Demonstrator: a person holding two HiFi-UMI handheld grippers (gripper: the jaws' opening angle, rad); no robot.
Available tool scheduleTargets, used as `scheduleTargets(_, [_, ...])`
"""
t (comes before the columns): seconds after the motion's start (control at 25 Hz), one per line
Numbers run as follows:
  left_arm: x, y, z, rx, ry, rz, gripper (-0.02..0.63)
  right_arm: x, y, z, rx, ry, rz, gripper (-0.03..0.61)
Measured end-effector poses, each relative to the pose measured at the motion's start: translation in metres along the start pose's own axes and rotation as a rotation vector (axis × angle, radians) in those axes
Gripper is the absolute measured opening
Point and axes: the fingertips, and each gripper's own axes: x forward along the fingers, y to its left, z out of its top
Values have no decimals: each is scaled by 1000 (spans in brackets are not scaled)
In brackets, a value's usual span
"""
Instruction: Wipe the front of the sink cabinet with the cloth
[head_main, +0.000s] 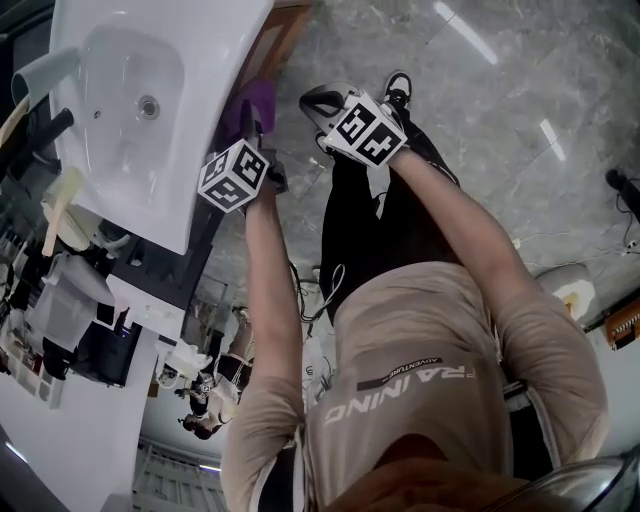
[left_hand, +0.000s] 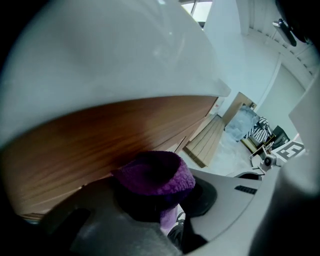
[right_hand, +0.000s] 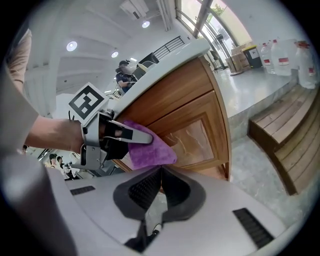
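A purple cloth (right_hand: 152, 148) is pressed against the wooden front of the sink cabinet (right_hand: 192, 107), just under the white sink's rim (head_main: 195, 150). My left gripper (right_hand: 144, 141) is shut on the cloth, which fills its jaws as a bunched fold (left_hand: 156, 175) close to the wood panel (left_hand: 90, 145). In the head view the cloth (head_main: 256, 103) shows beyond the left marker cube (head_main: 233, 177). My right gripper (right_hand: 161, 169) hangs a little back from the cabinet with its jaws shut on nothing. Its marker cube (head_main: 365, 130) is to the right of the left one.
The white basin with its drain (head_main: 148, 105) lies above the cabinet. Wooden slatted benches (right_hand: 287, 135) stand on the marble floor to the right of the cabinet. Large water bottles (right_hand: 292, 52) stand farther back. My legs and a shoe (head_main: 397, 86) are below the grippers.
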Motion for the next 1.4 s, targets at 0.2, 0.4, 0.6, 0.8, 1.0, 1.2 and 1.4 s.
scheduleTargets(0.2, [20,-25,16,-26,-7,-1,49,-10,-22,11,-14,3,8,12])
scheduleTargets(0.4, [34,-50,30,-26,-11,-4,49,-20,-42,21,-15,-8,12,12])
scheduleTargets(0.6, [46,-69,43,5,-14,-8,49,-23,-60,24,5,-12,9,12])
scheduleTargets(0.8, [55,-98,64,69,-36,-37,49,-28,-72,22,19,-16,4,12])
scheduleTargets(1.0, [72,-120,77,102,-42,-58,49,-30,-84,24,29,-23,1,12])
scheduleTargets(1.2, [90,-137,84,109,-41,-73,49,-37,-106,29,29,-40,-18,12])
scheduleTargets(1.4, [101,-161,95,193,-69,-109,49,-42,-126,28,42,-54,-41,12])
